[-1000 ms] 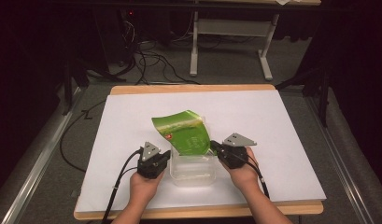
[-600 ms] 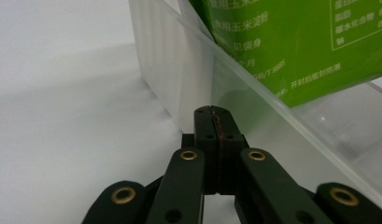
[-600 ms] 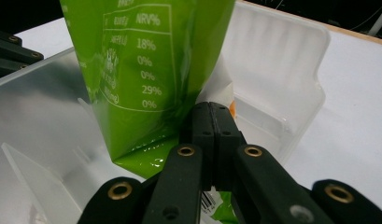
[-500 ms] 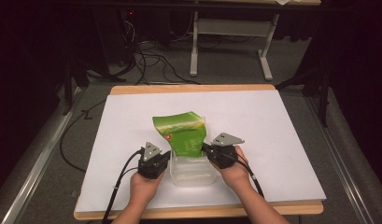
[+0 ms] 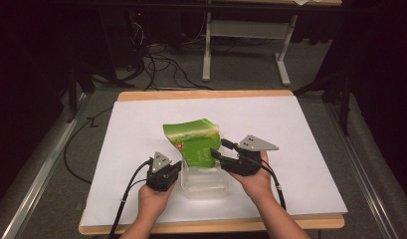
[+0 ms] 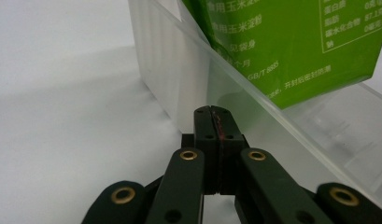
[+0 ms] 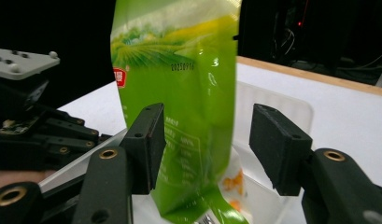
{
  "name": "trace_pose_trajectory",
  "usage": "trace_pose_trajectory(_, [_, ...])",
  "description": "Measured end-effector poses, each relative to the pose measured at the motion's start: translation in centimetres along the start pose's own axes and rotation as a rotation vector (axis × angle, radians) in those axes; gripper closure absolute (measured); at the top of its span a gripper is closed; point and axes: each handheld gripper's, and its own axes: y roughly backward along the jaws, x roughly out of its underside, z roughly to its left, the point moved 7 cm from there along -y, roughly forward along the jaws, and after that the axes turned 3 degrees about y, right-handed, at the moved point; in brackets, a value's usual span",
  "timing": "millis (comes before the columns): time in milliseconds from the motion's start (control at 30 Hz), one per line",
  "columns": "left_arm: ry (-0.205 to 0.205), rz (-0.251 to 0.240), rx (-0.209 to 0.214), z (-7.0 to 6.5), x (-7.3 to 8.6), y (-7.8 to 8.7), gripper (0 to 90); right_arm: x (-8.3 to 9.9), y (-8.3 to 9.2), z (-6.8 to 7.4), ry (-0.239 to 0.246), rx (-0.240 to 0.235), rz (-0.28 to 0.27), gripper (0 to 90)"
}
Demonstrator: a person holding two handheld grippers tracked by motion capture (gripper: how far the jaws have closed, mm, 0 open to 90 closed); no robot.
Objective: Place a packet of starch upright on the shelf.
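**Green bag standing in a clear tub, one gripper pinching the rim, the other spread around the bag**

Just below the middle of the high view, a clear plastic tub (image 5: 205, 183) sits on the white table (image 5: 300, 149). A green bag (image 5: 193, 142) stands in it, its lower end inside the tub and its top leaning toward the upper left of the frame.

The left gripper (image 6: 212, 119) has its jaws pressed together at the near wall of the tub; it looks to be pinching the thin rim, though the clear plastic makes the exact contact hard to confirm. The right gripper (image 7: 205, 144) is spread wide, one jaw on each side of the bag's lower half, with the left-hand jaw just beside the film and the other apart from it. It holds nothing.

The bag is thin glossy film: probably light, soft and slippery, and it will crumple instead of resisting. A few orange bits show at its bottom end, so it may be open there and could spill. The flat middle of the bag, between the waiting jaws, seems the best place to grip. The tub is light and somewhat flexible, so it could slide unless held at the rim.
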Motion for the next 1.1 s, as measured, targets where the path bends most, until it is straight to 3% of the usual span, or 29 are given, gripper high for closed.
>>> trace_pose_trajectory(100, [-0.001,0.003,-0.001,0.0,0.1,0.0,90.0,0.2,-1.6,0.1,-0.01,-0.01,0.03,54.1])
trace_pose_trajectory(133, [-0.001,0.004,-0.001,0.0,0.1,0.0,90.0,0.4,-2.1,0.2,-0.015,-0.027,0.041,61.7])
trace_pose_trajectory(167, [0.001,0.002,0.001,0.0,0.1,0.0,90.0,0.4,-2.1,0.2,-0.015,-0.027,0.041,61.7])
trace_pose_trajectory(233, [0.002,0.001,0.002,-0.1,0.1,0.0,90.0,0.8,-2.3,0.0,-0.036,-0.044,0.065,73.9])
trace_pose_trajectory(333, [0.002,0.001,0.0,-0.1,0.0,0.0,90.0,1.2,-2.3,-0.1,-0.027,-0.039,0.077,78.1])
trace_pose_trajectory(533, [-0.001,-0.001,0.0,-0.1,0.1,0.0,90.0,2.4,-2.3,-0.4,-0.023,-0.026,0.111,79.5])
trace_pose_trajectory(667, [-0.003,0.0,0.002,-0.1,0.1,0.0,90.0,3.7,-2.1,-1.1,-0.049,-0.025,0.129,79.9])
trace_pose_trajectory(1100, [-0.008,0.006,-0.005,-0.1,0.2,0.0,90.0,4.7,-2.0,-1.4,-0.047,-0.005,0.146,80.2])
